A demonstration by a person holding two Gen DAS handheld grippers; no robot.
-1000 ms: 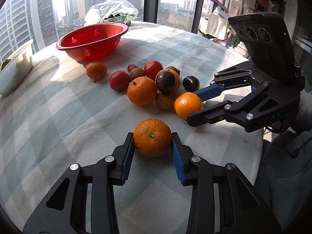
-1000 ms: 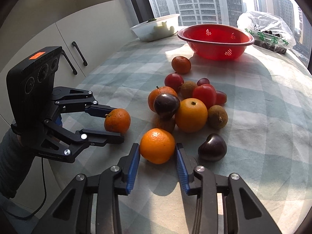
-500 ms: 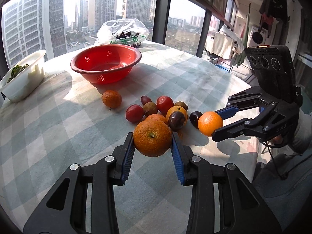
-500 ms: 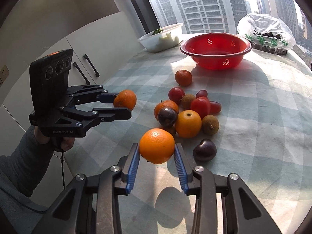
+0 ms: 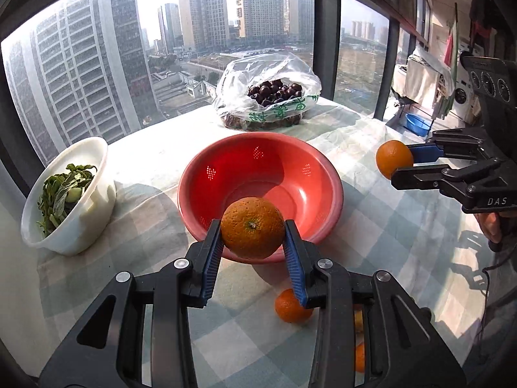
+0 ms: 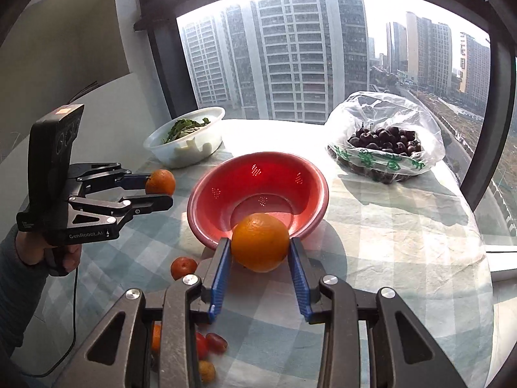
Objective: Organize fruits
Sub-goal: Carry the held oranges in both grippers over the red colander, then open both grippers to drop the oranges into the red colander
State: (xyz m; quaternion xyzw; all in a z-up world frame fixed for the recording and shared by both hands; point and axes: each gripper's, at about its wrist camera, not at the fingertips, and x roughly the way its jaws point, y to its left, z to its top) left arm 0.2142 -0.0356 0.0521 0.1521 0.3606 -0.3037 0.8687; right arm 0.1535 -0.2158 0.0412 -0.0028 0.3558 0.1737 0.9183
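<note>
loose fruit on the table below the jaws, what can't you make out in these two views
- Left wrist view: the pile of loose fruit is mostly hidden by the left gripper; only one small orange mandarin shows fairly clearly.
- Right wrist view: the right gripper covers most of the pile; its count cannot be told.
- Both views: the held oranges block the near rim of the red plastic colander.

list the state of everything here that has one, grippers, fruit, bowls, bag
left gripper: shut on an orange, held in the air
right gripper: shut on an orange, held in the air
red colander: upright, empty
white bowl: upright, holds greens
plastic bag: open, cherries inside
small orange: loose on the table
</note>
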